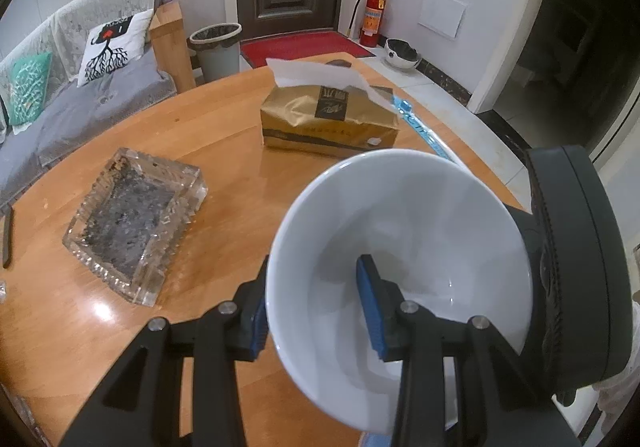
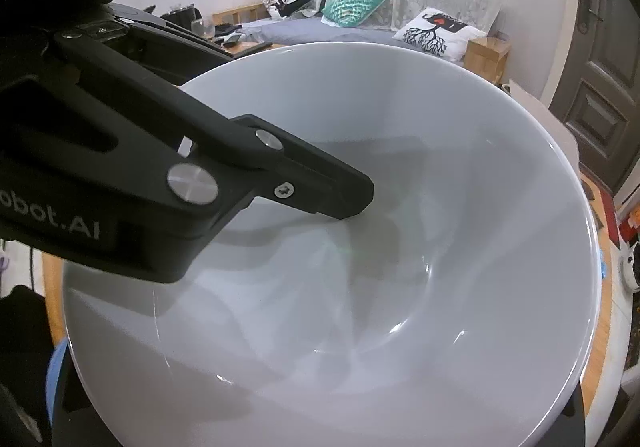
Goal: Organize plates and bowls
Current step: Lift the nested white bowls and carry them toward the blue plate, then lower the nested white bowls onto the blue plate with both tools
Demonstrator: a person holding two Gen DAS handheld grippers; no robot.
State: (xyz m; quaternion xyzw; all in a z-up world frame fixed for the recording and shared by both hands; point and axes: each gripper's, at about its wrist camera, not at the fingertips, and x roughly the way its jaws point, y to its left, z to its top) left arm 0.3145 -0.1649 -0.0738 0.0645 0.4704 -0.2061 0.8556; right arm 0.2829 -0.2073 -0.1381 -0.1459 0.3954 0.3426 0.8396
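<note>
Left tool [image 1: 316, 311] pinches the white glazed ceramic bowl's [image 1: 400, 231] rim, one finger inside. Right tool's state: cannot tell. Risk: glazed rim slips, bowl drops onto the wooden worktop [image 1: 224, 151].

A round wooden table [image 1: 208, 115] carried the things. A glass ashtray [image 1: 134, 225] lay flat on it. Behind the ashtray and to its right stood a gold tissue pack [image 1: 328, 123], well apart from it. A blue-and-clear object [image 1: 420, 127] lay just right of the pack, near the table's edge.
</note>
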